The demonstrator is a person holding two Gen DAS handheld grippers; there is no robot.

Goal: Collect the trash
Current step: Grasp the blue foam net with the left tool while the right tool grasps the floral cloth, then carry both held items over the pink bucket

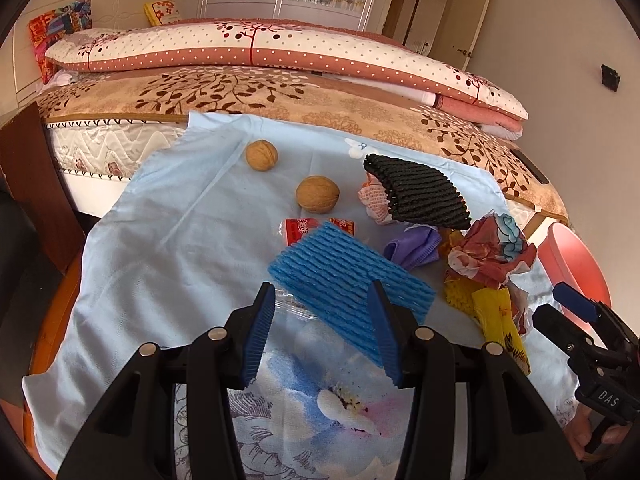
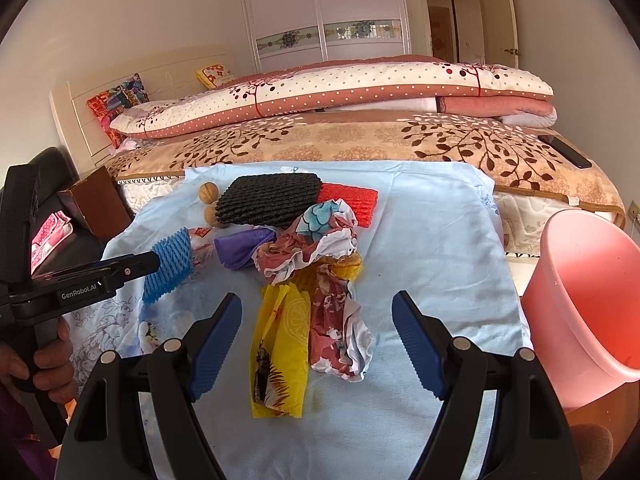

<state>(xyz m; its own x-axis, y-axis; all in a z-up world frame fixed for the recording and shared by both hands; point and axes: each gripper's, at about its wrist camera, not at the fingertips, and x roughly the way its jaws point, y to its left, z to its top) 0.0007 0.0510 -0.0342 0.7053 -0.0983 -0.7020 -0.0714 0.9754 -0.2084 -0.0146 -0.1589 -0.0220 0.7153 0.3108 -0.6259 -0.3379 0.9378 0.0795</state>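
Observation:
Trash lies heaped on a light blue cloth (image 2: 440, 260). My left gripper (image 1: 320, 292) is open, its jaws straddling the near end of a blue foam net (image 1: 340, 276), and from the right wrist it shows side-on as the left gripper (image 2: 158, 258). My right gripper (image 2: 316, 300) is open around a yellow wrapper (image 2: 280, 340) and crumpled floral paper (image 2: 340, 332), with the pads clear of both. Farther back are a black foam net (image 2: 268, 200), a red foam net (image 2: 352, 200), a purple wrapper (image 2: 240, 250) and a red packet (image 1: 298, 230).
Two walnuts (image 1: 261, 155) (image 1: 318, 194) sit on the cloth behind the trash. A pink bucket (image 2: 588, 300) stands off the cloth's right edge. A bed (image 2: 360, 140) with folded quilts runs along the back, with a dark phone (image 2: 564, 152) on it.

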